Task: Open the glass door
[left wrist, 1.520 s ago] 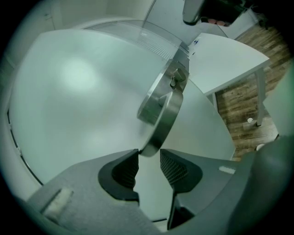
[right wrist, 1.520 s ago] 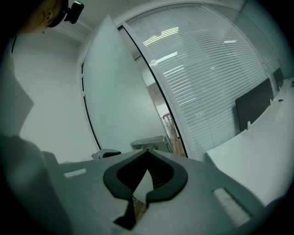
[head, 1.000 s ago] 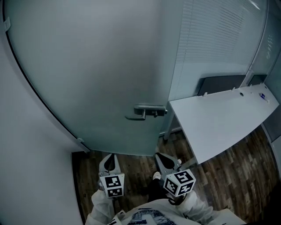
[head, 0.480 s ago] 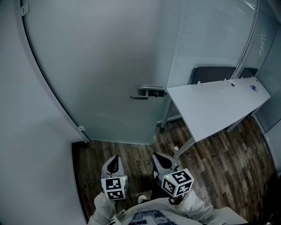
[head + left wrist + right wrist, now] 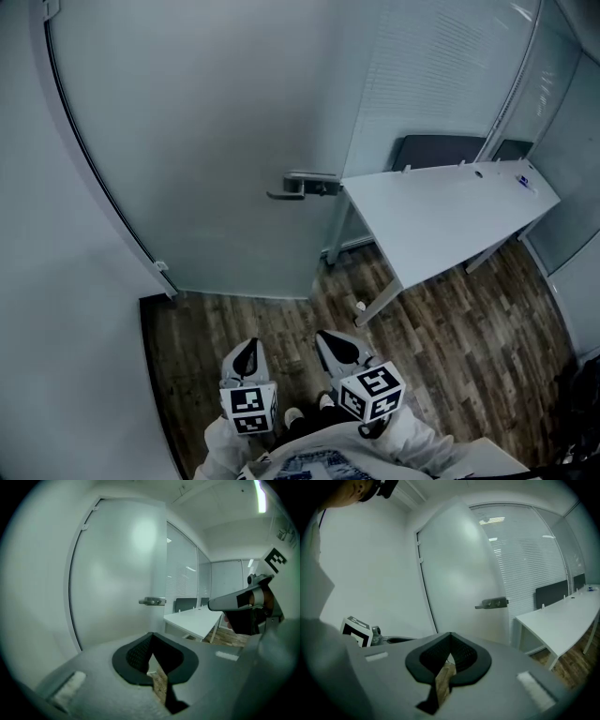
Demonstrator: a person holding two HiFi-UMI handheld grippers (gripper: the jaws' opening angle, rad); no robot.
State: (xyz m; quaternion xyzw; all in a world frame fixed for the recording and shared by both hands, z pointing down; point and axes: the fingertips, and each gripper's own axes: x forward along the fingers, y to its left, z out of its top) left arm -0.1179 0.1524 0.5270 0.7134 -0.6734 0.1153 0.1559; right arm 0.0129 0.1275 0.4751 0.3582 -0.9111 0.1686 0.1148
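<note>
The frosted glass door (image 5: 216, 141) stands shut ahead, its metal lever handle (image 5: 300, 185) at its right edge. Both grippers hover low over the wood floor, well short of the door and apart from the handle. My left gripper (image 5: 246, 354) is shut with nothing in it. My right gripper (image 5: 335, 345) beside it also looks shut and empty. In the left gripper view the handle (image 5: 152, 601) shows far ahead beyond the closed left gripper (image 5: 153, 663). The right gripper view has the handle (image 5: 492, 603) above the closed right gripper (image 5: 449, 660).
A white desk (image 5: 441, 220) stands right of the door, its near corner close to the handle, with dark chair backs (image 5: 436, 150) behind it. A glass partition with blinds (image 5: 422, 75) runs behind the desk. A plain wall (image 5: 56, 309) closes the left side.
Both grippers have drawn back from the door together, and more floor now shows between them and its bottom edge. Their jaws have stayed closed.
</note>
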